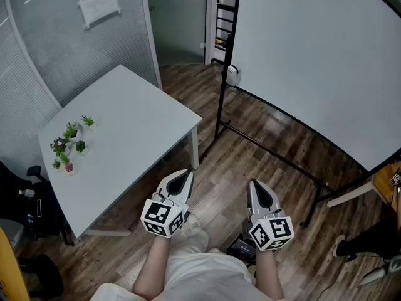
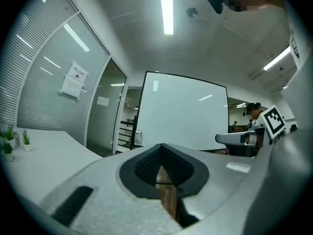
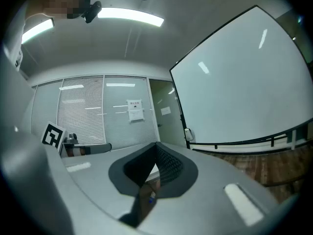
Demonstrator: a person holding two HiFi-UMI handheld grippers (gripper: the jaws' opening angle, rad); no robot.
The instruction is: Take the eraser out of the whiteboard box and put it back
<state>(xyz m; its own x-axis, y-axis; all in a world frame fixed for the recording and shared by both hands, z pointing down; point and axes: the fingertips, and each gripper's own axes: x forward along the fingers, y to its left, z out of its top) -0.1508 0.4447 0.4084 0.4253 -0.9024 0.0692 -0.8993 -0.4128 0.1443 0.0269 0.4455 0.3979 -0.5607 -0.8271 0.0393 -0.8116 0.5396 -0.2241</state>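
Note:
A large whiteboard (image 1: 313,61) on a black stand fills the right of the head view; it also shows as the whiteboard (image 2: 183,111) ahead in the left gripper view and the whiteboard (image 3: 244,87) to the right in the right gripper view. A small white box (image 1: 233,74) hangs at its lower left corner. No eraser is visible. My left gripper (image 1: 182,179) is held level near my body, shut and empty. My right gripper (image 1: 261,193) is beside it, also shut with nothing between its jaws. Both are far from the board.
A white table (image 1: 125,137) stands at the left with several small potted plants (image 1: 70,144). Glass partition walls with blinds run behind it, a doorway opens at the back, a dark chair (image 1: 28,205) sits at the far left, and another person (image 2: 252,112) stands at the right.

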